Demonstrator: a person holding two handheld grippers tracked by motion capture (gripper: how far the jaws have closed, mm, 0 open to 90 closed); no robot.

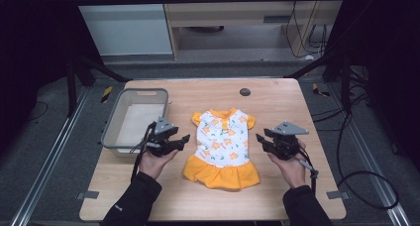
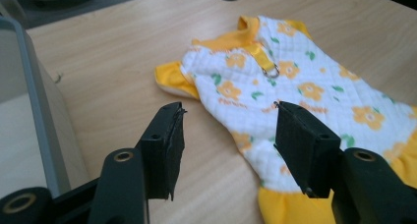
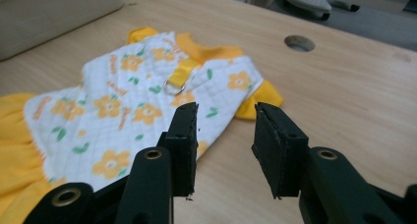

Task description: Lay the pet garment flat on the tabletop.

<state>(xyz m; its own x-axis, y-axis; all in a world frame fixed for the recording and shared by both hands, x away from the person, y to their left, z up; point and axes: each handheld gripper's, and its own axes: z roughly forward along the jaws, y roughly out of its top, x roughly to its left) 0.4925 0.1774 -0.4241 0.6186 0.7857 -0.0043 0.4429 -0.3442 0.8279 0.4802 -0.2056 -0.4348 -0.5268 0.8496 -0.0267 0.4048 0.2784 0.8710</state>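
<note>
The left gripper (image 1: 184, 137) and right gripper (image 1: 259, 139) hover with jaws apart, empty, flanking the small white quilted dress with orange flowers and yellow skirt (image 1: 221, 147), flat mid-bench (image 1: 277, 102). Light, limp fabric: pinch sleeve edges or hem.

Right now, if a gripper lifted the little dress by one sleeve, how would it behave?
The dress would probably droop: it lies flat as soft quilted cloth. Its gathered orange skirt would likely hang and sway. It looks light, so a push may bunch it on the table.

A grey bin (image 1: 134, 118) sits on the wooden table (image 1: 282, 107), left of centre.
</note>
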